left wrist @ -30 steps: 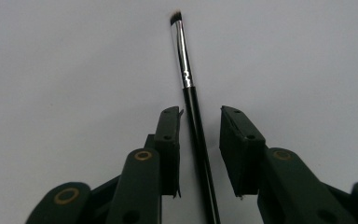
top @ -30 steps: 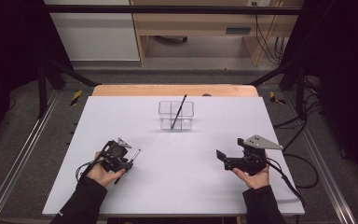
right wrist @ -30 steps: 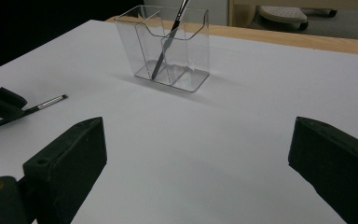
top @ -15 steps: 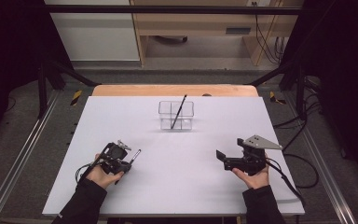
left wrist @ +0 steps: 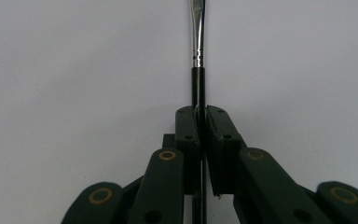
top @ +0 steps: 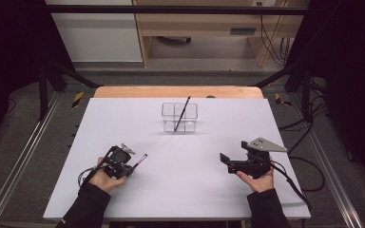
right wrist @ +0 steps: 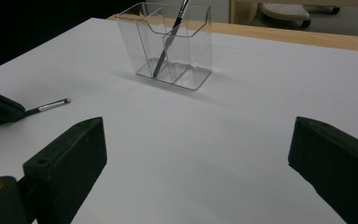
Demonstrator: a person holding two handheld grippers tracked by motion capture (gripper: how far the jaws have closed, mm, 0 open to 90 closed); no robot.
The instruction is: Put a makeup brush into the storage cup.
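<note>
A clear plastic holder (top: 179, 117) (right wrist: 170, 44) stands at the table's far middle with one thin brush (top: 182, 113) (right wrist: 168, 39) leaning in it. My left gripper (top: 123, 164) (left wrist: 199, 116) is shut on a second thin brush (top: 139, 161) (left wrist: 198, 56), low over the near left of the white table (top: 180, 185); its black handle runs between the jaws and the silver ferrule and tip point away. In the right gripper view that brush's tip (right wrist: 51, 105) shows at the left. My right gripper (top: 225, 160) (right wrist: 196, 158) stands open at the near right, jaws wide apart, nothing between them.
A wooden strip (top: 178, 91) runs along the table's far edge. Metal rails (top: 26, 152) flank both sides, and cables (top: 309, 171) trail on the floor at the right. Behind the table stands a wooden bench (top: 204, 28).
</note>
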